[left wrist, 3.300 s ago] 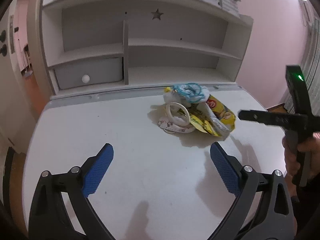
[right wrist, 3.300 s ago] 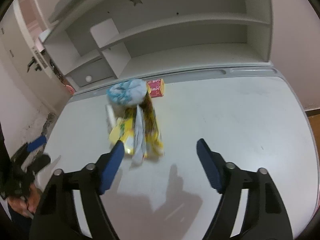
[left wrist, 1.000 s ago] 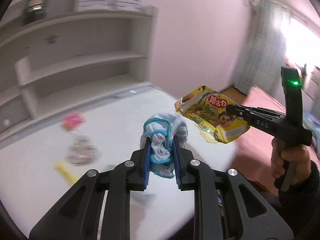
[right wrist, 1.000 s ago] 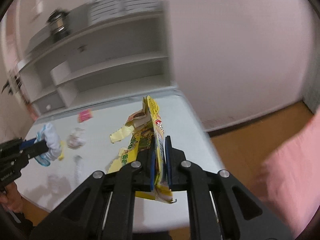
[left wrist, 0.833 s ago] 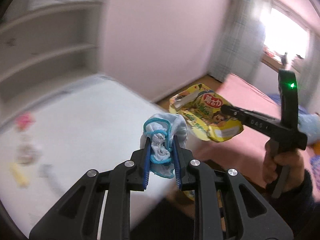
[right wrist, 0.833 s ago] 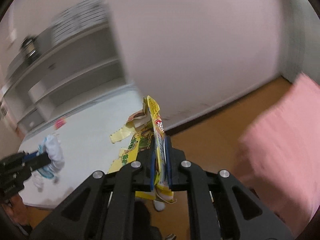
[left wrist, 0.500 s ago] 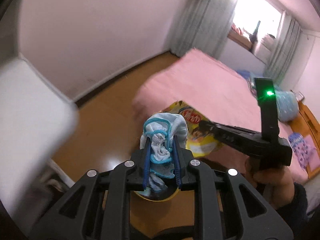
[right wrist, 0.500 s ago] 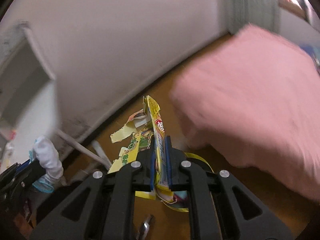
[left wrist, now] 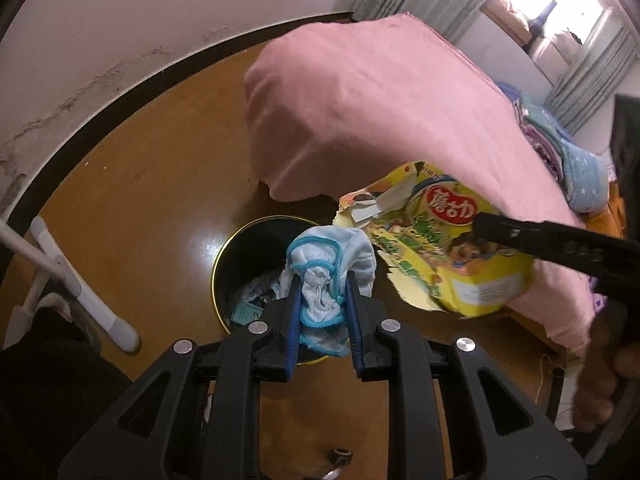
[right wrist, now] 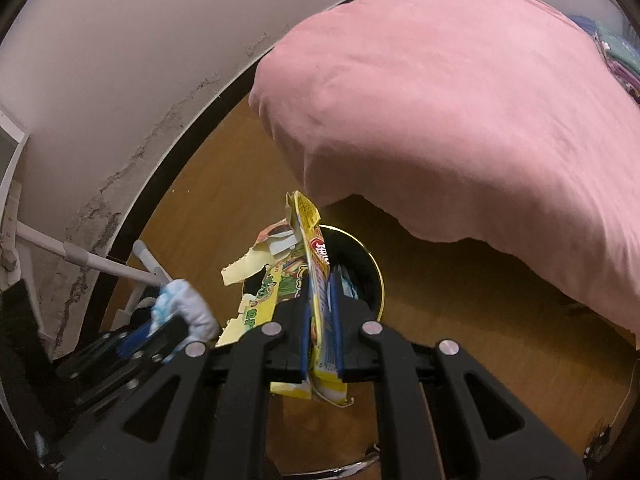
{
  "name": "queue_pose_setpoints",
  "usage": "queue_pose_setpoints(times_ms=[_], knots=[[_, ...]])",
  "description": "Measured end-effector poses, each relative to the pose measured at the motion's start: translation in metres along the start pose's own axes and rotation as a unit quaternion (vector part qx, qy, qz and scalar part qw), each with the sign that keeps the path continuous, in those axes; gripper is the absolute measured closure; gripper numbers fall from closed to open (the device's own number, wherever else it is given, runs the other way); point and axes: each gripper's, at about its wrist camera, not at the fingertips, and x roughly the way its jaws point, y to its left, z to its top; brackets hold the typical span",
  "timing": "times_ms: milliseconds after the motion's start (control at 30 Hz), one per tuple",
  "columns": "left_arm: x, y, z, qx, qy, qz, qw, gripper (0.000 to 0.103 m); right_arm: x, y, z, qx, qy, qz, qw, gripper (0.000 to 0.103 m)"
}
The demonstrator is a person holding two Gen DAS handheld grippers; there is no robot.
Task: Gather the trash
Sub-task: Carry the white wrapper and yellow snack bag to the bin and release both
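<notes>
Now the left hand-held gripper [left wrist: 322, 300] squeezes tight on a blue and white cloth [left wrist: 332, 258] right above the black trash bin [left wrist: 240, 256] on the floor. Beside it, the right hand-held gripper [right wrist: 322, 320] pinches a yellow snack bag [right wrist: 310, 264] over the bin too.

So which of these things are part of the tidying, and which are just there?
Part of the job:
- left tool gripping blue-white wad
- right tool gripping yellow snack bag
- bin

Just there:
- pink bed cover
- white frame legs
</notes>
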Motion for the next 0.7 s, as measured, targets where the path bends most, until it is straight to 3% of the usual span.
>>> queue_pose_setpoints(times_ms=[233,300,333,700], knots=[[0.012,0.007,0.000,-0.006,-0.003,0.001,1.0000,0.080,0.004,-0.005,-0.003,0.000,0.001,-0.003,1.000,0.094],[0.012,0.004,0.000,-0.001,-0.006,0.004,1.0000,0.061,0.004,-0.004,-0.003,0.000,0.001,-0.004,1.000,0.094],[0.012,0.004,-0.001,0.003,-0.007,0.006,1.0000,0.056,0.004,-0.004,-0.003,0.000,0.001,-0.004,1.000,0.094],[0.000,0.003,-0.008,0.001,-0.030,0.011,0.9995,0.034,0.008,-0.006,-0.001,0.004,0.006,0.000,1.000,0.094]])
